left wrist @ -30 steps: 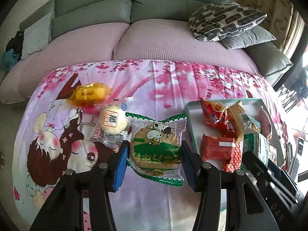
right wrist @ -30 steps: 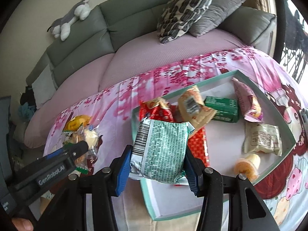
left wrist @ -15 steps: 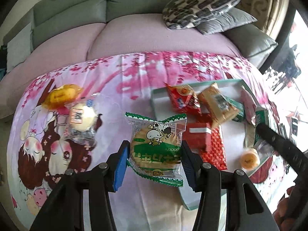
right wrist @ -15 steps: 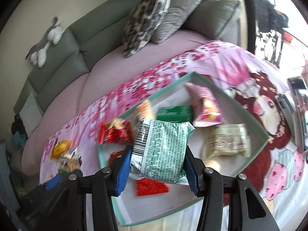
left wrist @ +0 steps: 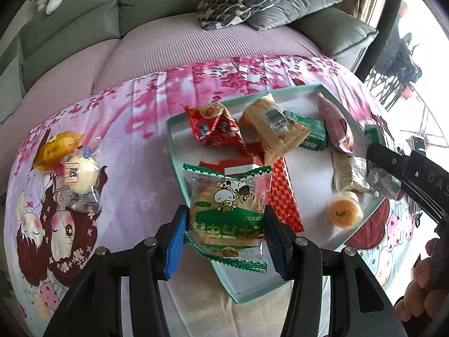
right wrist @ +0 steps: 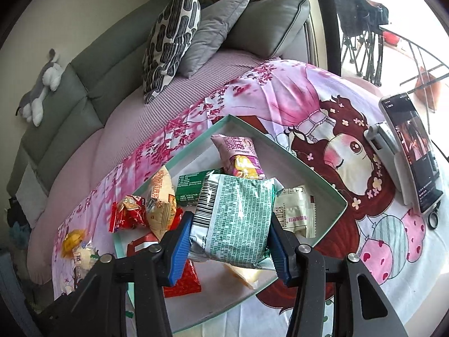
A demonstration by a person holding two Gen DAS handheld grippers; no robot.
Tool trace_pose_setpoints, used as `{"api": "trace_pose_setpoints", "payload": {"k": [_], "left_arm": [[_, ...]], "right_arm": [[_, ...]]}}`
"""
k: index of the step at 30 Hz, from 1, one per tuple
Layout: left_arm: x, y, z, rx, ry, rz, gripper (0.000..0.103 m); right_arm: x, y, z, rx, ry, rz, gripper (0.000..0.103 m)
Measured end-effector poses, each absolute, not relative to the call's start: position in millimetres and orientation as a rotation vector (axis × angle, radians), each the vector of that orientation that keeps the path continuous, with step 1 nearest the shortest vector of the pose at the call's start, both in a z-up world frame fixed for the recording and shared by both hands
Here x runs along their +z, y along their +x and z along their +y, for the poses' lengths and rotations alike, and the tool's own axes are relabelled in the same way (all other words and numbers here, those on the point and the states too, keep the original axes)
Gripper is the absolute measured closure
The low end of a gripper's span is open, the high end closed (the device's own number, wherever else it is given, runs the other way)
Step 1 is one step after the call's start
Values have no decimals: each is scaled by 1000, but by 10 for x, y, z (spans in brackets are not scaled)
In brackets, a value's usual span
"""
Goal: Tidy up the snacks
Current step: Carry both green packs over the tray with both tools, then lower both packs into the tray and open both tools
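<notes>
Between my left gripper's [left wrist: 224,233] blue pads [left wrist: 175,245] sits a clear green-edged cake packet [left wrist: 227,216] with a cartoon cow, pinched by both sides and hanging over the near corner of the mint-rimmed tray [left wrist: 247,295]. My right gripper [right wrist: 230,238] clamps a green-and-white printed pouch [right wrist: 235,219], barcode side up, above the tray's [right wrist: 317,174] middle. Inside the tray I see a red chip bag [left wrist: 214,125], a tan packet [left wrist: 276,129], a green box [left wrist: 313,132], a pink pouch [left wrist: 336,125], a white sachet [left wrist: 348,171], a red patterned wrapper [left wrist: 283,196] and an orange jelly cup [left wrist: 343,212]. Left on the pink cartoon cloth [left wrist: 134,151], well apart from the tray, lie a yellow packet [left wrist: 57,147] and a wrapped white bun [left wrist: 81,171], touching.
</notes>
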State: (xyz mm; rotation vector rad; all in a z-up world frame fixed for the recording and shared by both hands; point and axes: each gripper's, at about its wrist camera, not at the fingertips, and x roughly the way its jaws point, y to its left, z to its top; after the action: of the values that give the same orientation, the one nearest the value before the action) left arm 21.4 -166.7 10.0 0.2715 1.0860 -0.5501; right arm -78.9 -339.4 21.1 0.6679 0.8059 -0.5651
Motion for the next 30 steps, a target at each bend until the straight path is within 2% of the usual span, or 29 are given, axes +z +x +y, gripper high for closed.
{"api": "trace_pose_setpoints", "payload": {"k": [30], "left_arm": [[-178, 274, -1827, -564, 284, 1130, 49]], "right_arm": [[-73, -434, -3216, -491, 568, 912, 49]]}}
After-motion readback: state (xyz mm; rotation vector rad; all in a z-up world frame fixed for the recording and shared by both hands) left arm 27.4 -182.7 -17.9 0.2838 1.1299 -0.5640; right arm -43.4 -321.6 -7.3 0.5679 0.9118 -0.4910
